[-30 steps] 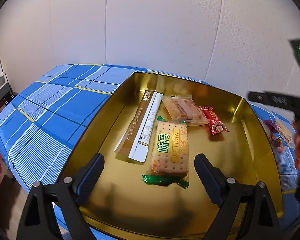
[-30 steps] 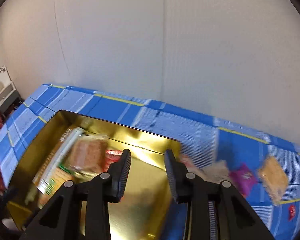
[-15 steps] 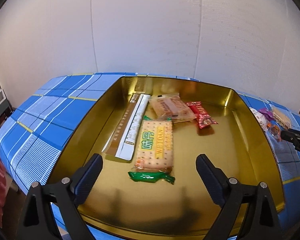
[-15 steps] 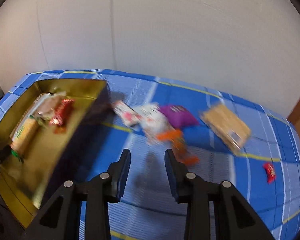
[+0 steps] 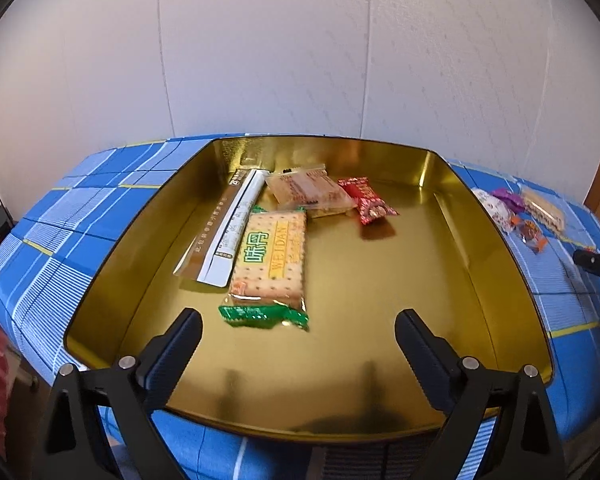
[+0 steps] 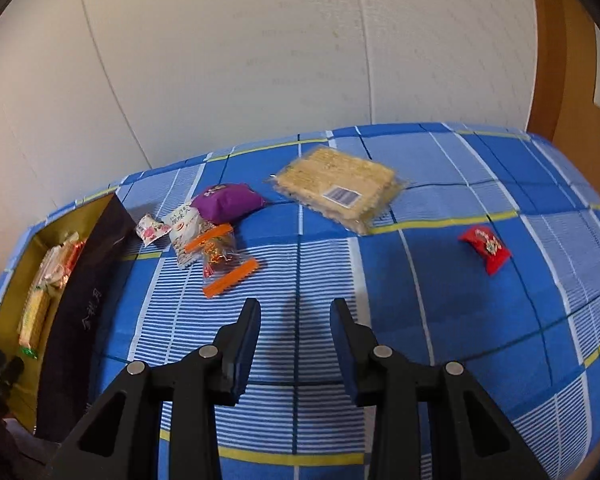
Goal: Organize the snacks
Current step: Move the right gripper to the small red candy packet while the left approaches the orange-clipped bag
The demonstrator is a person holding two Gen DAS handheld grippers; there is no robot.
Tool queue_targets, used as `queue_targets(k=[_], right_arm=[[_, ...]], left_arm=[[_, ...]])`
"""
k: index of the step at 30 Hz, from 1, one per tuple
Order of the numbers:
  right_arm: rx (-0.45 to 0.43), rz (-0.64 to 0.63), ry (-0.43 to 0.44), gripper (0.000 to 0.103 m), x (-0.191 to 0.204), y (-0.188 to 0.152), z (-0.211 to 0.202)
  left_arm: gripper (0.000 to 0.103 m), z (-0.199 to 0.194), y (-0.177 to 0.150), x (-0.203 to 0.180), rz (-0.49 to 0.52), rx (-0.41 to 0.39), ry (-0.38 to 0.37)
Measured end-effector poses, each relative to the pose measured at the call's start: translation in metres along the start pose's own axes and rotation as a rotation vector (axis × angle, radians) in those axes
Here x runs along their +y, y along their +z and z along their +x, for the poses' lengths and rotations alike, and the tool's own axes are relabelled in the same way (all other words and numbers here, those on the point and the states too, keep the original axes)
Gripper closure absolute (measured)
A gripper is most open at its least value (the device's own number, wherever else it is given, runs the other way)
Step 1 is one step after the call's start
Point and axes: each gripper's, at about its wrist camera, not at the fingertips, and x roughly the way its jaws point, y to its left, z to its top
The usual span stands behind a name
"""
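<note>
Moved: your right tool (image 6: pixel 294 312) has swung from the tin (image 5: pixel 496 248) to the table (image 6: pixel 440 312).
Right tool: jaws apart, empty, near orange candy (image 6: pixel 220 258).
Left tool (image 5: pixel 298 330): wide open above tin.

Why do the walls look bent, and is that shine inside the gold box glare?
Left wrist view: the fisheye lens bows the wall seams and table edge; the gold tin mirrors light and carries soft dark reflections near the open left tongs. Right wrist view: same bending, dark corners, sharp focus; the right tongs cast a faint shadow on the blue checked cloth.
</note>
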Motion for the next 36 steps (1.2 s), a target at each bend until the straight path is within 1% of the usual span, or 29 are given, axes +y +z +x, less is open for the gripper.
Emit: queue_targets(k=[4, 7, 9, 13, 16, 18, 22, 25, 27, 33, 34, 35, 36], right_arm=[[0.025, 0.041, 0.0, 0.067, -0.01, -0.002, 0.003], [0.016, 0.047, -0.012, 0.067, -0.013, -0.003, 0.001], [0.003, 0.046, -0.038, 0.067, -0.017, -0.004, -0.002], [-0.012, 0.077, -0.057, 0.067, -0.028, -0.004, -0.007], [-0.016, 0.125, -0.058, 0.067, -0.042, -0.004, -0.01], [-0.018, 0.156, -0.077, 0.067, -0.051, -0.005, -0.012], [-0.022, 0.23, -0.089, 0.067, -0.072, -0.007, -0.017], [-0.029, 0.267, -0.089, 0.067, -0.084, -0.009, -0.022], [-0.035, 0.28, -0.09, 0.067, -0.09, -0.01, -0.025], [-0.056, 0.308, -0.092, 0.067, -0.103, -0.013, -0.034], [-0.059, 0.313, -0.092, 0.067, -0.105, -0.013, -0.035], [-0.06, 0.317, -0.092, 0.066, -0.107, -0.014, -0.036], [-0.062, 0.321, -0.095, 0.066, -0.109, -0.014, -0.037]], left_arm=[[0.005, -0.017, 0.002, -0.012, 0.022, -0.024, -0.012], [0.005, -0.029, 0.01, -0.028, 0.034, -0.023, -0.057], [0.005, -0.033, 0.018, -0.042, 0.04, -0.015, -0.087], [0.004, -0.034, 0.036, -0.077, 0.071, 0.011, -0.142], [0.004, -0.035, 0.045, -0.106, 0.103, 0.023, -0.178], [0.004, -0.035, 0.052, -0.124, 0.122, 0.032, -0.203], [0.004, -0.026, 0.065, -0.163, 0.134, 0.07, -0.246], [0.004, -0.011, 0.075, -0.192, 0.143, 0.096, -0.23], [0.004, 0.007, 0.08, -0.211, 0.152, 0.122, -0.201], [0.005, 0.057, 0.088, -0.242, 0.123, 0.213, -0.137], [0.007, 0.064, 0.09, -0.247, 0.122, 0.219, -0.121], [0.011, 0.069, 0.091, -0.251, 0.124, 0.219, -0.111], [0.013, 0.073, 0.092, -0.255, 0.128, 0.217, -0.11]])
